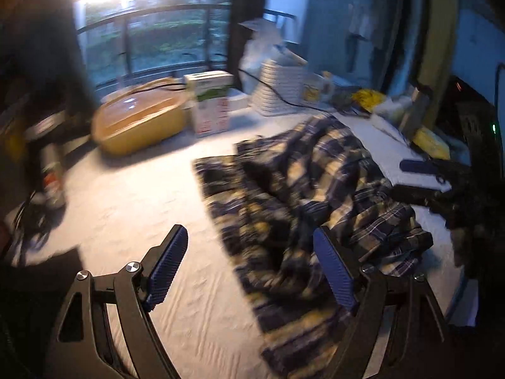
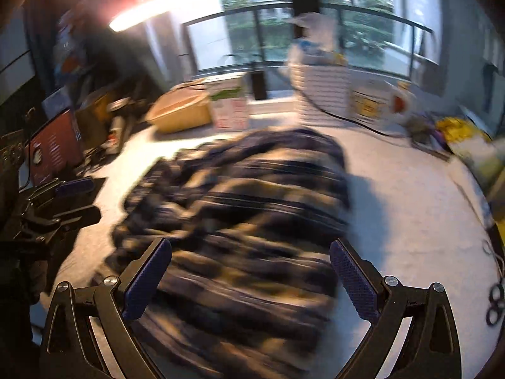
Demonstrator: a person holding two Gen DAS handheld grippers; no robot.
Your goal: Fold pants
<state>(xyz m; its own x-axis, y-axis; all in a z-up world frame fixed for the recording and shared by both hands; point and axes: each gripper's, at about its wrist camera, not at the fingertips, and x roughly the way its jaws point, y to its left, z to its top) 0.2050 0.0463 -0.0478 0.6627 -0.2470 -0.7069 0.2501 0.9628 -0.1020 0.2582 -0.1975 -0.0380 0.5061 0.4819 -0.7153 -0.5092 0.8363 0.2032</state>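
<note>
Dark blue and cream plaid pants (image 1: 300, 195) lie crumpled in a heap on the white table cover (image 1: 142, 221). My left gripper (image 1: 249, 233) is open at the heap's near left edge. Its right finger is over the cloth, its left finger over bare cover, and nothing is pinched. In the right wrist view the pants (image 2: 252, 189) are blurred by motion. My right gripper (image 2: 251, 246) hovers wide open above their near part with no cloth between the pads. Each gripper shows in the other's view: the right gripper (image 1: 410, 180) at the heap's right side, the left gripper (image 2: 88, 200) at its left.
At the table's far side stand a tan tub (image 1: 139, 126), a white carton (image 1: 210, 104), a white ribbed basket (image 1: 281, 88) with a black cable across it, and yellow packets (image 1: 369, 98). A red-lit screen (image 2: 53, 148) stands on the left. Windows with a railing lie behind.
</note>
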